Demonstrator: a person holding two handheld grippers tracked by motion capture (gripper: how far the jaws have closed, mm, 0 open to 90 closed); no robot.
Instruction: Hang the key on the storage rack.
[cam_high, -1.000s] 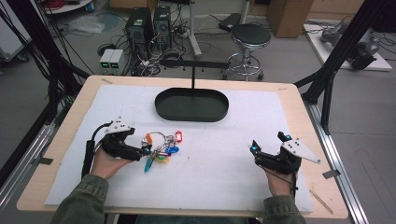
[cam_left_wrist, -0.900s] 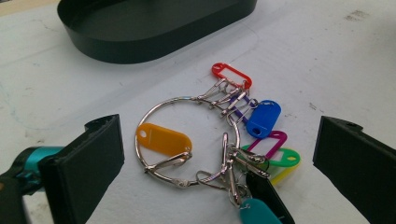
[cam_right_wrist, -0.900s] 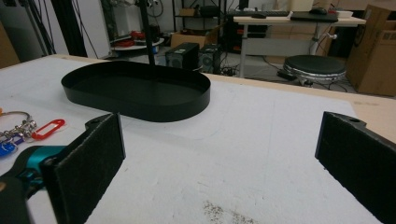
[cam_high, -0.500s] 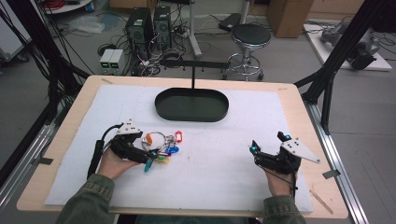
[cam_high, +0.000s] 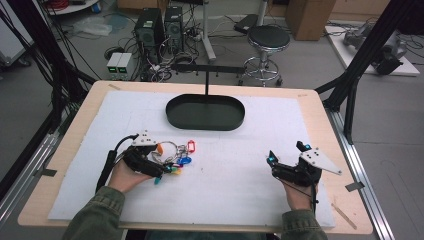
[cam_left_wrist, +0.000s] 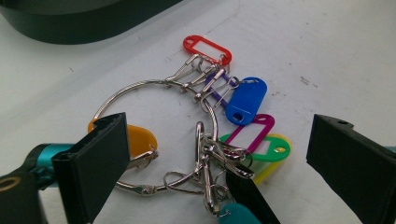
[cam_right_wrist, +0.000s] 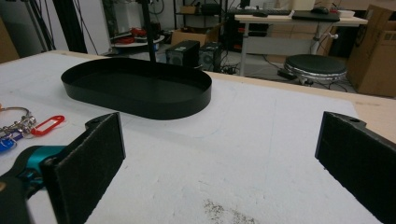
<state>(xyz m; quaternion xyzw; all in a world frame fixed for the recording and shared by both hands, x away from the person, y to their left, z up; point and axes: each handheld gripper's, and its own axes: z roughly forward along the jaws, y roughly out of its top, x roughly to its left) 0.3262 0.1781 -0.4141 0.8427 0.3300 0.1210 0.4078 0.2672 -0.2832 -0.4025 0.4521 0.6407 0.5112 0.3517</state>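
Your left gripper (cam_left_wrist: 215, 154) has slid forward over the large steel ring of coloured plastic key tags (cam_left_wrist: 205, 126), jaws spread astride it near the black oval tray (cam_high: 205, 111); grasp next. Your right gripper (cam_high: 285, 161) rests open, empty.

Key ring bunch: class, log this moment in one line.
left hand-held gripper: open, astride key ring bunch | right hand-held gripper: open, idle | black tray: empty
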